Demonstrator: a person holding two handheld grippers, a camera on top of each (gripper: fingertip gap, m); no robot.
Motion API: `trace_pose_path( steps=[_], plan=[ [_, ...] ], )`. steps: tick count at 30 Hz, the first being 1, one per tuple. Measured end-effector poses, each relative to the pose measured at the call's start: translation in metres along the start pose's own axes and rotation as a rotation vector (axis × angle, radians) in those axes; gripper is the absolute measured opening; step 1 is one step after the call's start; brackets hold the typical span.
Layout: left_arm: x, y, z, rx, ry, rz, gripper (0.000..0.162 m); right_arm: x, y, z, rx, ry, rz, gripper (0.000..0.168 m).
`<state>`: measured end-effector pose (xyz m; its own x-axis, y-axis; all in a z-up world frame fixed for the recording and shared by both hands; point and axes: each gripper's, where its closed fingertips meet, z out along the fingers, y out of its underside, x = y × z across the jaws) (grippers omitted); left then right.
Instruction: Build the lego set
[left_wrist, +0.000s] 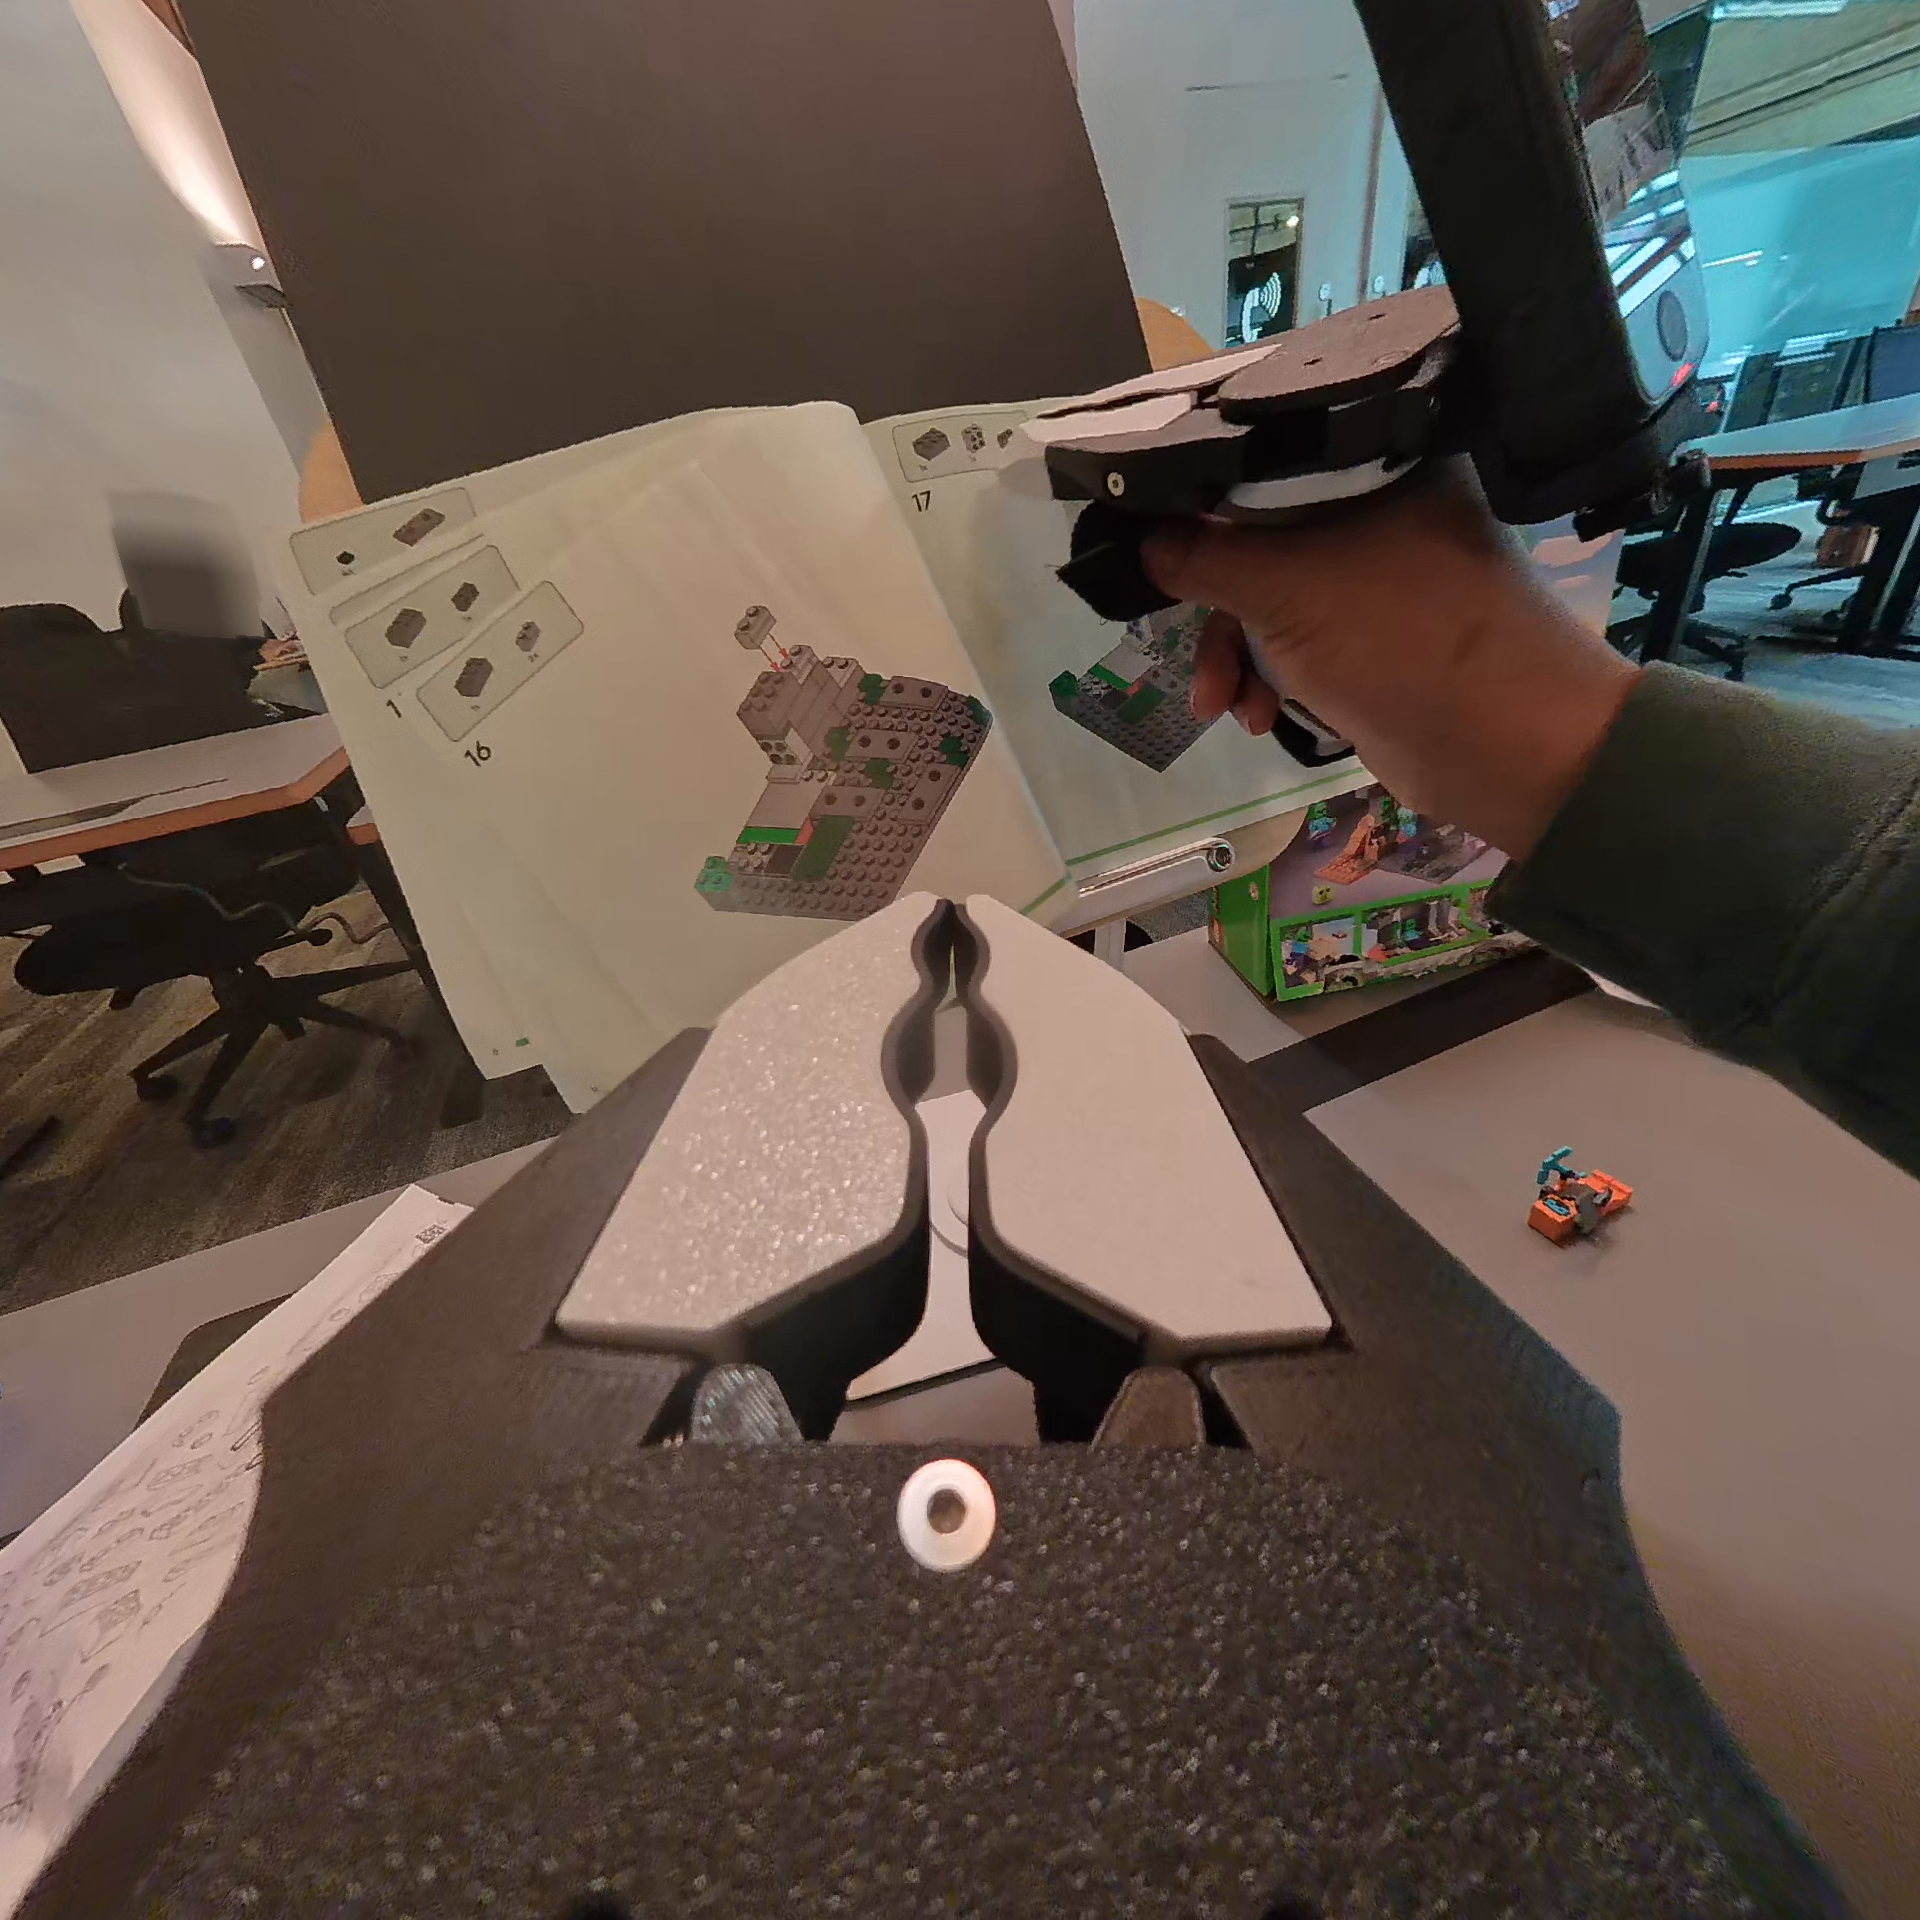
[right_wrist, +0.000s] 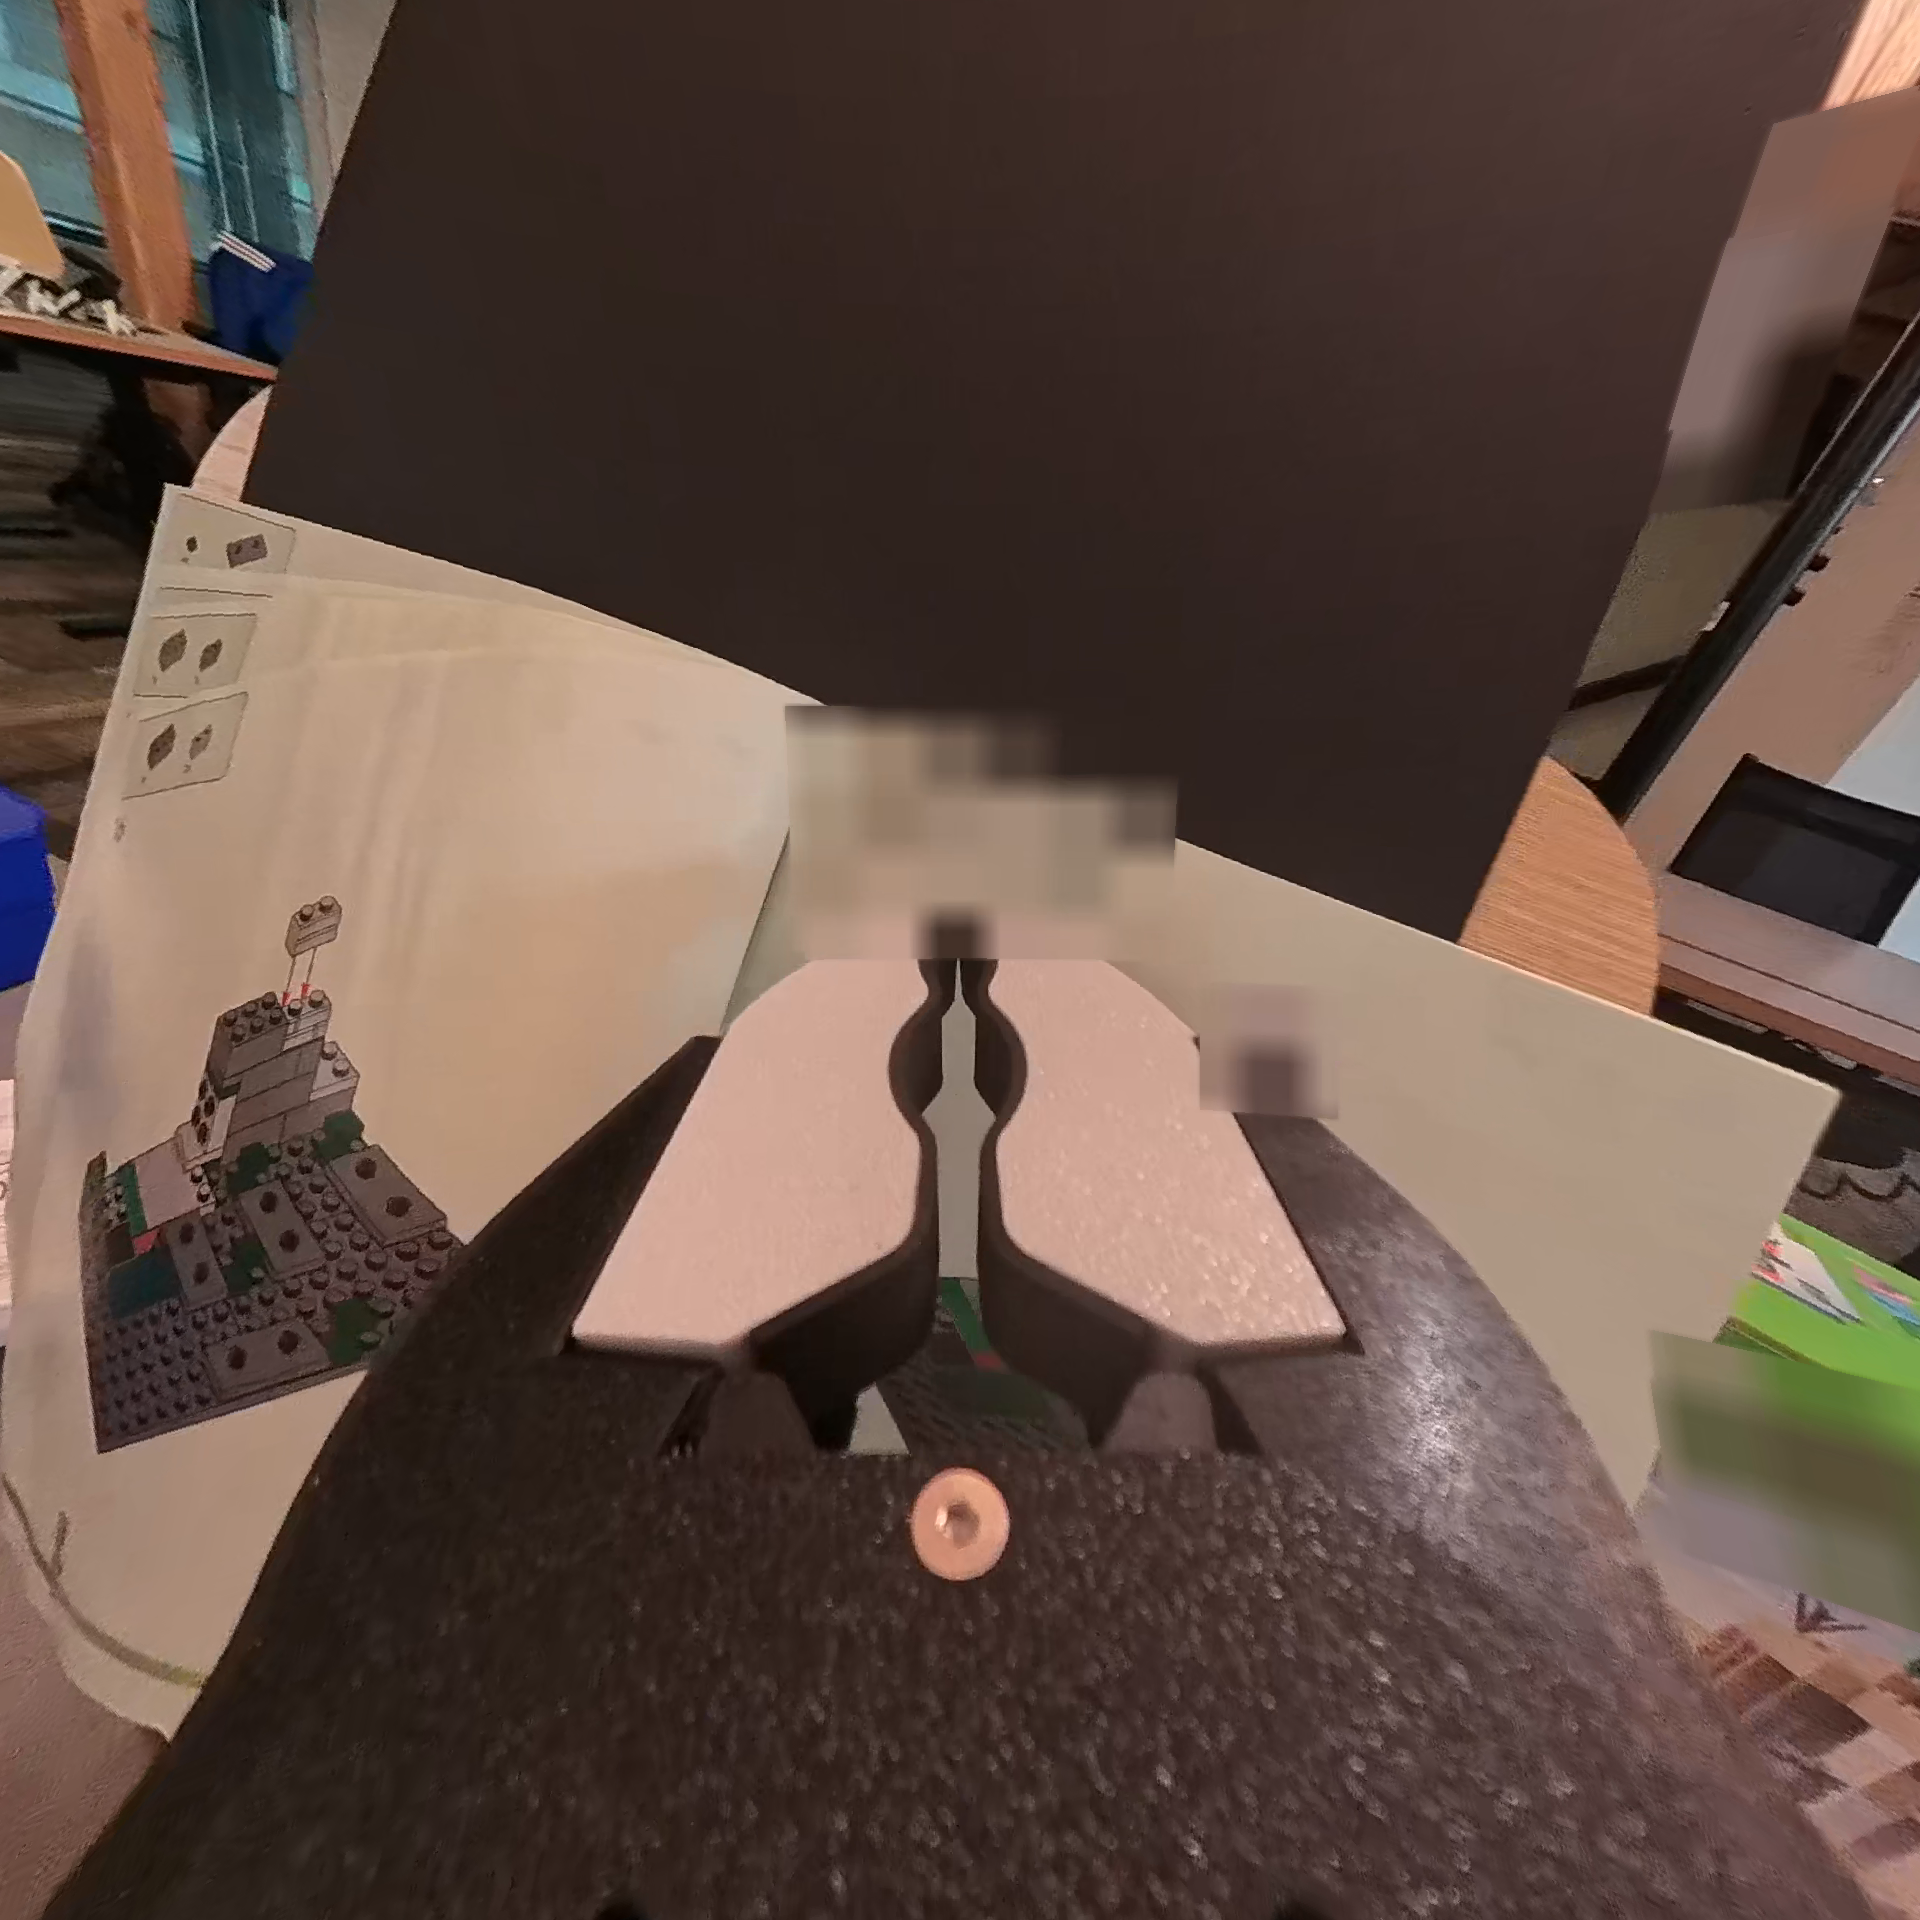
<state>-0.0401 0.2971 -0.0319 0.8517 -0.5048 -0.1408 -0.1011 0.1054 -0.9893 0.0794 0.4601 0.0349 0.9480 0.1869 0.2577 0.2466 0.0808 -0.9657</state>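
An open instruction booklet (left_wrist: 665, 665) stands against a dark board (left_wrist: 665, 208); its pages show a grey and green build. My left gripper (left_wrist: 954, 920) is shut and empty, low in front of the left page. My right gripper (left_wrist: 1044, 428), held by a hand (left_wrist: 1382, 665), is at the top edge of the right page. In the right wrist view the right gripper (right_wrist: 958, 971) is shut, close to the booklet (right_wrist: 416, 935); a mosaic patch hides its tips, so I cannot tell if they pinch the page. A small orange Lego piece (left_wrist: 1579, 1200) with a teal tool lies on the grey table (left_wrist: 1455, 1403).
The green Lego box (left_wrist: 1371, 904) stands behind the booklet's right side and shows at the right edge of the right wrist view (right_wrist: 1829, 1309). A printed paper sheet (left_wrist: 156, 1507) lies at the table's left. Office chairs and desks stand beyond. Left tips to right tips: about 20 cm.
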Motion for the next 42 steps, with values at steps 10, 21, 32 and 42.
trace_pose_path(
  steps=[10, 21, 32, 42],
  plan=[
    [0.002, 0.002, 0.001, -0.004, 0.007, 0.001, 0.0, 0.001, -0.003, 0.0, 0.013, -0.014, 0.021, 0.001],
    [0.004, 0.0, 0.001, 0.0, 0.014, 0.0, 0.0, -0.001, -0.004, 0.002, 0.003, -0.026, 0.028, 0.001],
    [0.003, 0.001, 0.001, -0.004, 0.02, -0.003, 0.0, -0.003, -0.001, 0.002, 0.0, -0.027, 0.026, 0.002],
    [0.005, 0.003, 0.002, -0.007, 0.023, 0.006, 0.0, 0.011, 0.006, -0.003, -0.001, -0.006, 0.042, 0.001]
  ],
)
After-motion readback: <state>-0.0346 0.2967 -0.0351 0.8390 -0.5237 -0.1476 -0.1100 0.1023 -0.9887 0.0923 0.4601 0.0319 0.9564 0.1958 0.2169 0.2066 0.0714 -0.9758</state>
